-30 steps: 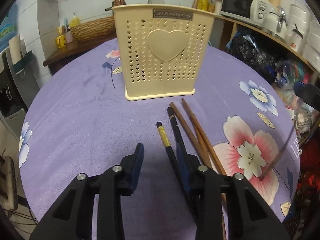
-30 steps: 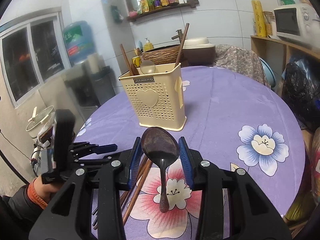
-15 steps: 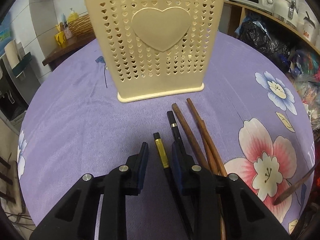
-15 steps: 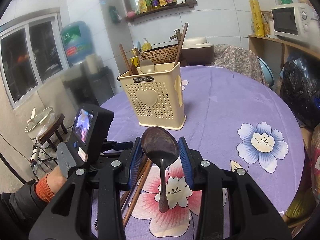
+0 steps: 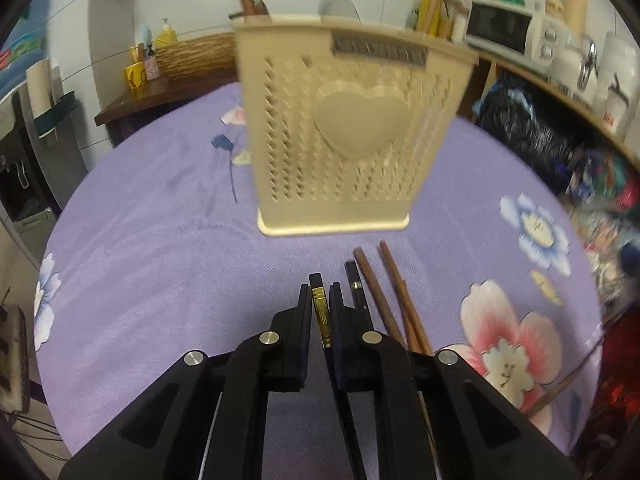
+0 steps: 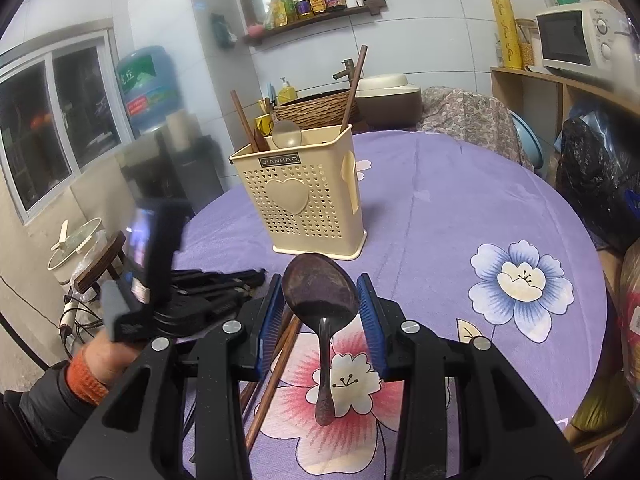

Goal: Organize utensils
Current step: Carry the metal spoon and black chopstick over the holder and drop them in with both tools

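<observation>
A cream perforated utensil holder [image 5: 348,132] with a heart on its front stands mid-table, also in the right wrist view [image 6: 304,204], holding wooden sticks and a metal ladle [image 6: 286,133]. My left gripper [image 5: 320,294] is shut on a black chopstick with a gold band [image 5: 322,316], just in front of the holder. A second black chopstick [image 5: 357,290] and two brown chopsticks [image 5: 386,284] lie on the cloth to its right. My right gripper [image 6: 320,286] is shut on the bowl of a dark spoon [image 6: 320,294], whose handle hangs down over the pink flower.
The round table wears a purple flowered cloth [image 6: 460,208]. A person's hand in an orange cuff [image 6: 86,368] holds the left gripper [image 6: 188,300]. Shelves with a microwave [image 5: 512,32] and black bags [image 5: 528,136] stand to the right, past the table edge.
My left gripper has shut on the gold-banded black chopstick, and its view has tipped up with motion blur. The right gripper and spoon have stayed put.
</observation>
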The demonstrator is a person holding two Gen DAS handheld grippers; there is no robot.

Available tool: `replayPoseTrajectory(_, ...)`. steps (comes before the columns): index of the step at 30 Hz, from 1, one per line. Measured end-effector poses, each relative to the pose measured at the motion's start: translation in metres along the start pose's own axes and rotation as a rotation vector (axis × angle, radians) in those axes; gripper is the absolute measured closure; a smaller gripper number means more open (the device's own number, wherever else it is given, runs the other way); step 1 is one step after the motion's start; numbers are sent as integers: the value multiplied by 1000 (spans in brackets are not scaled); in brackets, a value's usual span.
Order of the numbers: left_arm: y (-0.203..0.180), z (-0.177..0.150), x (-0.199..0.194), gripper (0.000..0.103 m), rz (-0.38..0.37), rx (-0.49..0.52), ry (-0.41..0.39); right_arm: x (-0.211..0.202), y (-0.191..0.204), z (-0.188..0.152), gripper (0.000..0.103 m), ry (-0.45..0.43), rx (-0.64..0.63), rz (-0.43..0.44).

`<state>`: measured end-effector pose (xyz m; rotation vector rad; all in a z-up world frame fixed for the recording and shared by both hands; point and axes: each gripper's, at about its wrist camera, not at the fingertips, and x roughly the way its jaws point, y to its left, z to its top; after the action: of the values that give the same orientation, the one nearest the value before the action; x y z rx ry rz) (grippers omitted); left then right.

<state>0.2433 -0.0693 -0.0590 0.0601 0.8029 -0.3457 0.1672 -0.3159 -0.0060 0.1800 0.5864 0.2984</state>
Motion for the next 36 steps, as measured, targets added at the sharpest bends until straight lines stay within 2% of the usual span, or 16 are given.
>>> replayPoseTrajectory(4,14,13,-55,93,-33,-44,-128,-2,-2,0,65,-1,7,0)
replayPoseTrajectory(7,18,22,-92,94,-33,-31,-218,-3,-2,1,65,-3,3,-3)
replayPoseTrajectory(12,27,29,-119,94,-32,-45,-294,-6,-1,2,65,-14,3,-4)
replayPoseTrajectory(18,32,30,-126,94,-37,-73,-338,-5,2,5,65,-20,-7,-2)
replayPoseTrajectory(28,38,36,-128,94,-52,-68,-355,0,4,10,65,-20,-16,23)
replayPoseTrajectory(32,35,51,-135,95,-66,-50,-373,1,6,24,65,-32,-14,57)
replayPoseTrajectory(36,31,84,-152,95,-84,-9,-415,-2,17,58,65,-80,-59,79)
